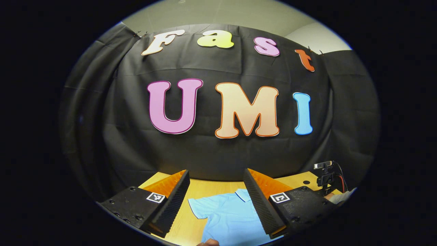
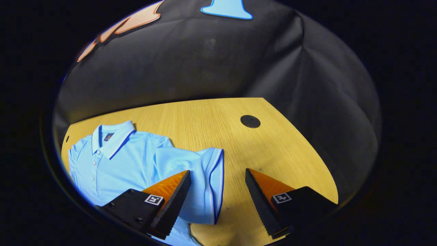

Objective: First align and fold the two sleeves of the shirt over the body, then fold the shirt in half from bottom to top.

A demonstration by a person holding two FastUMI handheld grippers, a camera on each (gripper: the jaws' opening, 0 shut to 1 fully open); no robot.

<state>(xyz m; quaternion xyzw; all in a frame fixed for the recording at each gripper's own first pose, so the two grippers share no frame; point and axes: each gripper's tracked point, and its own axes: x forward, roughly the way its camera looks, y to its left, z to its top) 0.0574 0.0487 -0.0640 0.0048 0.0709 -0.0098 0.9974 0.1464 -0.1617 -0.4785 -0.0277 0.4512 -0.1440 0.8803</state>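
Note:
A light blue polo shirt (image 2: 133, 160) lies flat on the wooden table (image 2: 273, 147), collar toward the booth wall. Its one sleeve (image 2: 205, 181) spreads out sideways, trimmed with a dark stripe at the cuff. My right gripper (image 2: 216, 177) hovers open just above that sleeve's cuff, one finger over the cloth and the other over bare wood. In the left gripper view the shirt (image 1: 228, 218) shows below, with a sleeve (image 1: 199, 206) and the collar (image 1: 243, 194). My left gripper (image 1: 216, 177) is open and held higher above the shirt, nothing between its fingers.
A round black grommet (image 2: 250, 121) sits in the table beyond the sleeve. In the left gripper view a small camera on a black mount with wires (image 1: 326, 176) stands at the table's far right, and a bit of a hand (image 1: 208, 242) shows at the bottom edge.

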